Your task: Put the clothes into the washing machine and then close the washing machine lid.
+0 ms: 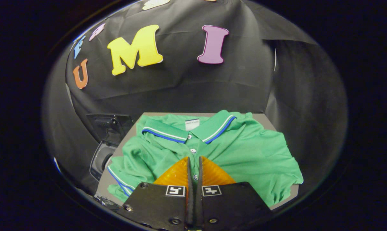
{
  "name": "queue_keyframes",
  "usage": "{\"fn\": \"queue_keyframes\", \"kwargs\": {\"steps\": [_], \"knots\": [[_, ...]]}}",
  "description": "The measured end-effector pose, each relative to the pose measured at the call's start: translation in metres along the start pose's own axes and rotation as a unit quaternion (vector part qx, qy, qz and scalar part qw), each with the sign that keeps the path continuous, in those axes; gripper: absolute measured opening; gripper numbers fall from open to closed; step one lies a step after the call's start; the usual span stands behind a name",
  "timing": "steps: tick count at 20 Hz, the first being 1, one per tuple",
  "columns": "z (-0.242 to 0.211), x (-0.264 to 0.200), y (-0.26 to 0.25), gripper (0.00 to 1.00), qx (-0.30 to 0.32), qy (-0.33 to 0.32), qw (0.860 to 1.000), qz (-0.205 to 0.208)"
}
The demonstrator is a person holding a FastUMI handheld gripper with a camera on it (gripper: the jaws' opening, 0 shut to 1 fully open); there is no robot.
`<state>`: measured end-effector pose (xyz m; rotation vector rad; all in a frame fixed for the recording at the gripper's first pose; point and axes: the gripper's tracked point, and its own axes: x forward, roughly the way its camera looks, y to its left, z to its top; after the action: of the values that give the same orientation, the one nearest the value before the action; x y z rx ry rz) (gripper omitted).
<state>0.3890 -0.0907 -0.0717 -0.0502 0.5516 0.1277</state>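
A green polo shirt with blue and white trim on its collar and sleeves lies spread on a grey tabletop. My gripper hovers over the shirt's button placket, its orange fingers drawn together with only a thin slit between them. A shirt button shows through that slit, and no cloth looks pinched. Left of the shirt, beside the table, stands the small washing machine with its dark lid raised and its round opening facing up.
Black cloth walls close in behind and on both sides of the table. The table's right and back edges lie just past the shirt. The washing machine stands lower than the tabletop, at its left edge.
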Motion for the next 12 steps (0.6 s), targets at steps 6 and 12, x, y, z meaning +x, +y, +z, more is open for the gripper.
{"fn": "queue_keyframes", "kwargs": {"steps": [6,12], "knots": [[0.031,-0.023,0.004,0.06,0.023,-0.027,0.999,0.015],[0.058,-0.049,0.019,0.06,0.031,-0.054,0.997,0.038]]}}
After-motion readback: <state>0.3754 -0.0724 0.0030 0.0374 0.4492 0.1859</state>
